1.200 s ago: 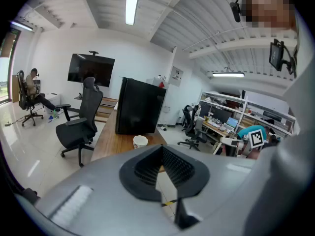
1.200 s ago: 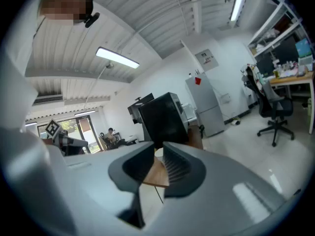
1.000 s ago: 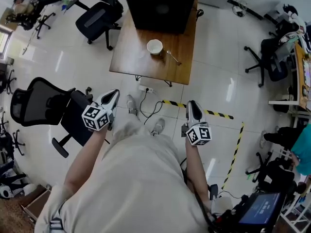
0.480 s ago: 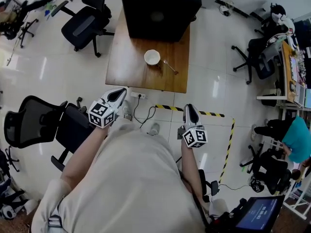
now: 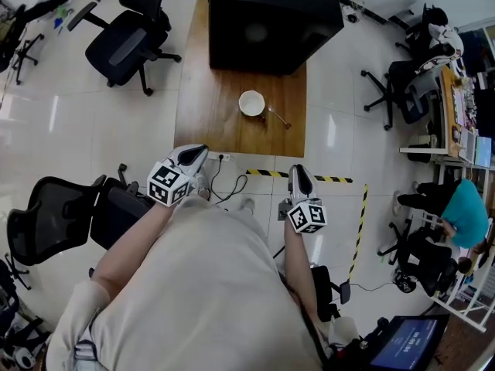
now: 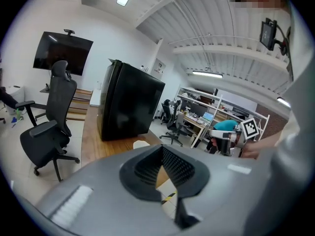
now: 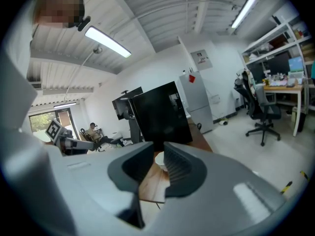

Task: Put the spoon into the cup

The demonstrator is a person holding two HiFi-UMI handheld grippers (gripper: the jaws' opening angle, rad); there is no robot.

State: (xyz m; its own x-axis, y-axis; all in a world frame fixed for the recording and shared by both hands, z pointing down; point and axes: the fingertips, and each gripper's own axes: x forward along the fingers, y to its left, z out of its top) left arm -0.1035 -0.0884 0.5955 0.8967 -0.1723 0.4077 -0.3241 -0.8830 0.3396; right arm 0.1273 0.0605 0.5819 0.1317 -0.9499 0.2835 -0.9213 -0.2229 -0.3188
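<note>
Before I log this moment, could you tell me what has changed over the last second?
The person has walked toward the wooden table, bringing the left gripper and right gripper closer to it. Nothing was grasped or released; both grippers remain empty. The cup and the spoon beside it lie unmoved on the table.

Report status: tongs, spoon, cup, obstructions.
Left tongs shut, empty; right tongs slightly open, empty. Both short of the table. Spoon lies on it, beside cup. Nothing blocking the spoon.
</note>
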